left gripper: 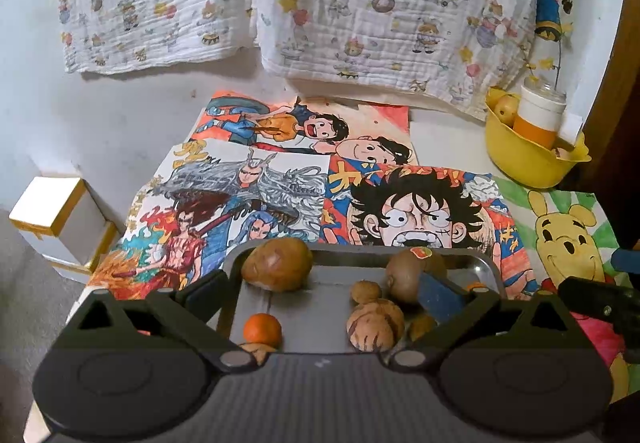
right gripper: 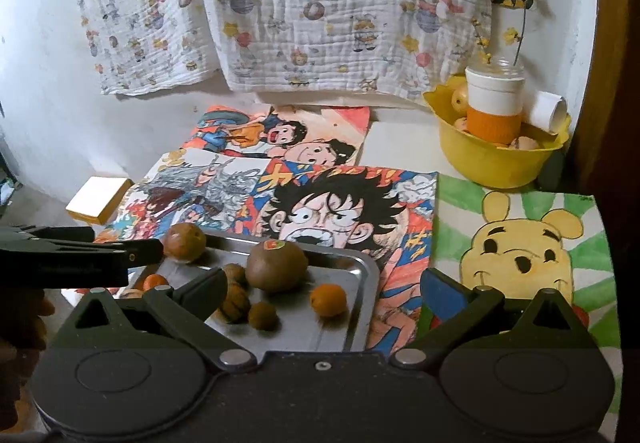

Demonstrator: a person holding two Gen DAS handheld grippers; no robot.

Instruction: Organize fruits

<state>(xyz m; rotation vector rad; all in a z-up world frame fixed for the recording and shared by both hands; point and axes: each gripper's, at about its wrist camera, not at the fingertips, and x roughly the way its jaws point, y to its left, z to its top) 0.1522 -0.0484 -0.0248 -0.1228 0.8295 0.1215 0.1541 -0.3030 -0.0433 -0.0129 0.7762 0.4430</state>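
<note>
Fruits (right gripper: 276, 271), brown and orange, lie scattered on metal tray (right gripper: 360, 275).

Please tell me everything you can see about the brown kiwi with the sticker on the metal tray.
The kiwi is the largest fruit near the tray's middle: oval, dull brown, matt skin that looks fuzzy, with a small red and green sticker on top. It looks whole and rests on the tray floor. A small walnut sits close at its left; whether they touch is unclear. Neither gripper holds it.
</note>
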